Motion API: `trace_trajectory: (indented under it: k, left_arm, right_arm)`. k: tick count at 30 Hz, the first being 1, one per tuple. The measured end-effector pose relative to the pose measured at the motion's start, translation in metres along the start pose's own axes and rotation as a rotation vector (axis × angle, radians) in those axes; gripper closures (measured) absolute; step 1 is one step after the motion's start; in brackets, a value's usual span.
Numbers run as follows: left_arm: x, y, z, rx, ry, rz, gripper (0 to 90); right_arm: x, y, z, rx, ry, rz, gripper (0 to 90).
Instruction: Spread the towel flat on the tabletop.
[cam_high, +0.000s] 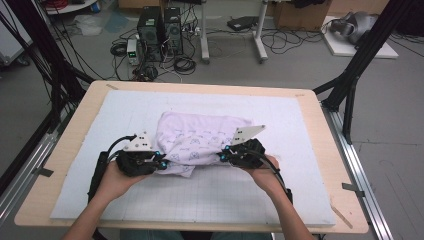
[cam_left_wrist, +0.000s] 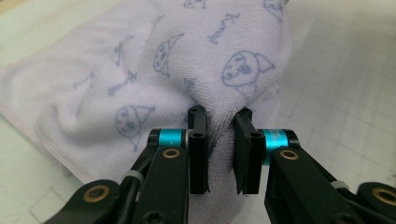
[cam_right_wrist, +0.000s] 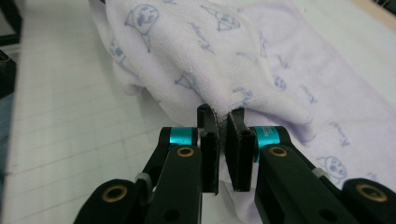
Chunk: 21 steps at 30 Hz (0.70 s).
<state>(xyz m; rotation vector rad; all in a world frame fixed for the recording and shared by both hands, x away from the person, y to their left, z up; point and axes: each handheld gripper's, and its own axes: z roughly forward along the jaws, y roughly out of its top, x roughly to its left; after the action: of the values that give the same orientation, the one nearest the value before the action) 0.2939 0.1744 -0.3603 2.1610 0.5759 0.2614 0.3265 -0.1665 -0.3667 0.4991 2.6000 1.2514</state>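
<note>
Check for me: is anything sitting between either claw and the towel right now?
No. Both claws are already on the towel: the left claw pinches a bunched fold, and the right claw grips an edge. Nothing else lies on the white mat around it.

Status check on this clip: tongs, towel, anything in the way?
Left tongs shut on the towel, near-left edge. Right tongs shut on its near-right edge. Towel bunched on the white mat, lifted at both grips. Nothing in the way.
</note>
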Motion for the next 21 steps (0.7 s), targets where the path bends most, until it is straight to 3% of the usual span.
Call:
trace_trajectory:
  k: [2, 4, 6, 8, 9, 10, 12, 15, 18, 21]
  left_arm:
    - [0.0, 0.007, -0.007, -0.01, -0.031, 0.006, 77.5]
    - [0.005, 0.011, -0.01, -0.002, -0.025, 0.01, 77.3]
    - [0.014, 0.013, -0.005, 0.003, -0.008, -0.013, 77.1]
    - [0.027, 0.012, 0.006, 0.035, 0.019, -0.041, 77.1]
    - [0.035, 0.01, 0.014, 0.05, 0.023, -0.062, 77.1]
    - [0.042, 0.009, 0.022, 0.069, 0.043, -0.074, 77.1]
    - [0.058, 0.007, 0.038, 0.096, 0.065, -0.11, 76.9]
    - [0.079, 0.0, 0.057, 0.102, 0.097, -0.186, 76.7]
    - [0.093, -0.007, 0.066, 0.108, 0.114, -0.224, 75.8]
    - [0.097, -0.008, 0.064, 0.105, 0.137, -0.25, 69.3]
  right_arm:
    - [0.002, 0.007, -0.011, -0.017, 0.003, -0.009, 85.3]
    - [0.002, 0.013, -0.018, -0.023, -0.007, -0.018, 85.3]
    - [-0.003, 0.019, -0.018, -0.015, -0.023, -0.018, 85.2]
    - [-0.013, 0.022, -0.008, 0.018, -0.04, -0.008, 85.2]
    - [-0.029, 0.02, 0.007, 0.048, -0.053, 0.04, 85.1]
    - [-0.029, 0.02, 0.007, 0.048, -0.053, 0.04, 85.1]
    - [-0.045, 0.018, 0.024, 0.076, -0.062, 0.092, 84.9]
    - [-0.064, 0.015, 0.048, 0.116, -0.079, 0.148, 84.4]
    - [-0.076, 0.012, 0.066, 0.14, -0.086, 0.182, 83.3]
    - [-0.08, 0.008, 0.08, 0.178, -0.085, 0.197, 78.1]
